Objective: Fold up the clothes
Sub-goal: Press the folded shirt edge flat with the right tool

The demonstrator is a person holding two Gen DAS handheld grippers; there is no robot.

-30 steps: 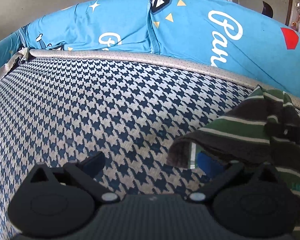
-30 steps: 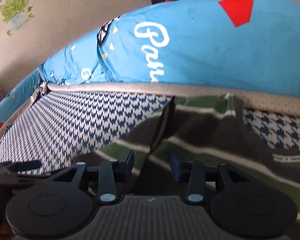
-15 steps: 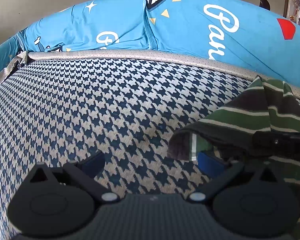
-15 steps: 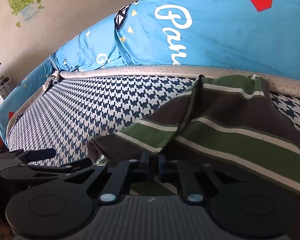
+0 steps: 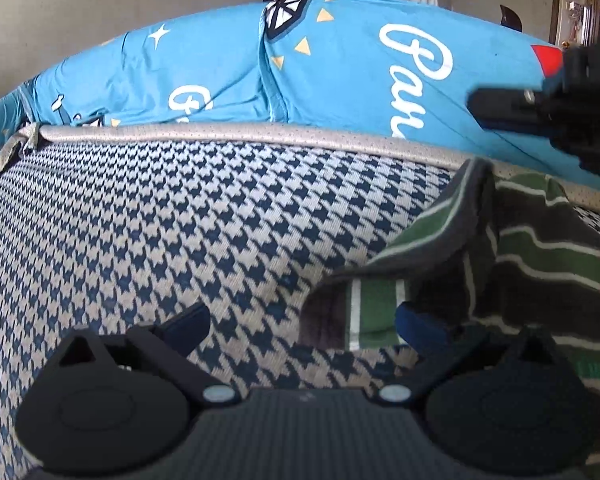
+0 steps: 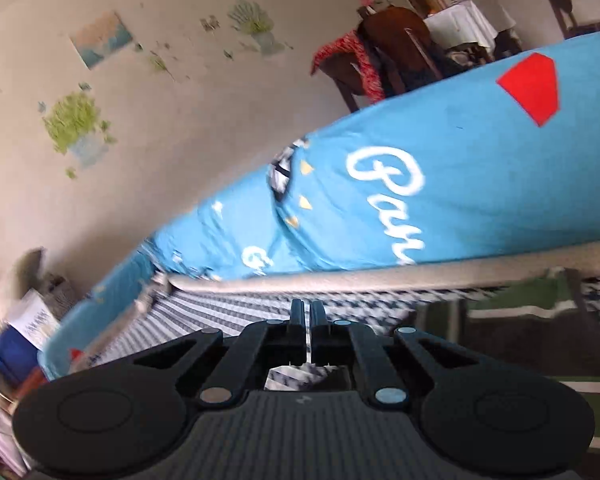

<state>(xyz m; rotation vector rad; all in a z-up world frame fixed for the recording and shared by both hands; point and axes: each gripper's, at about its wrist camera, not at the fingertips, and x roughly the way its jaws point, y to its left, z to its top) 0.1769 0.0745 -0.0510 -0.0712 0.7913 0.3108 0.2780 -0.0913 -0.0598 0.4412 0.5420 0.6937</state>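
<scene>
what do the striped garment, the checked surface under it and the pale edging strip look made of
Striped garment: soft knit, probably cotton jersey, matte; it slumps in limp folds, green and dark bands with thin white lines.
Houndstooth surface: coarse woven or knitted cloth, matte; the thread texture shows in the navy and cream pattern.
Edging strip: looks like perforated faux leather or mesh binding, faintly shiny with tiny dots; which one is unclear.

text: white script "Par…", cut off | on: blue bedcover (image 5: 340,80) | second word: unreadable
</scene>
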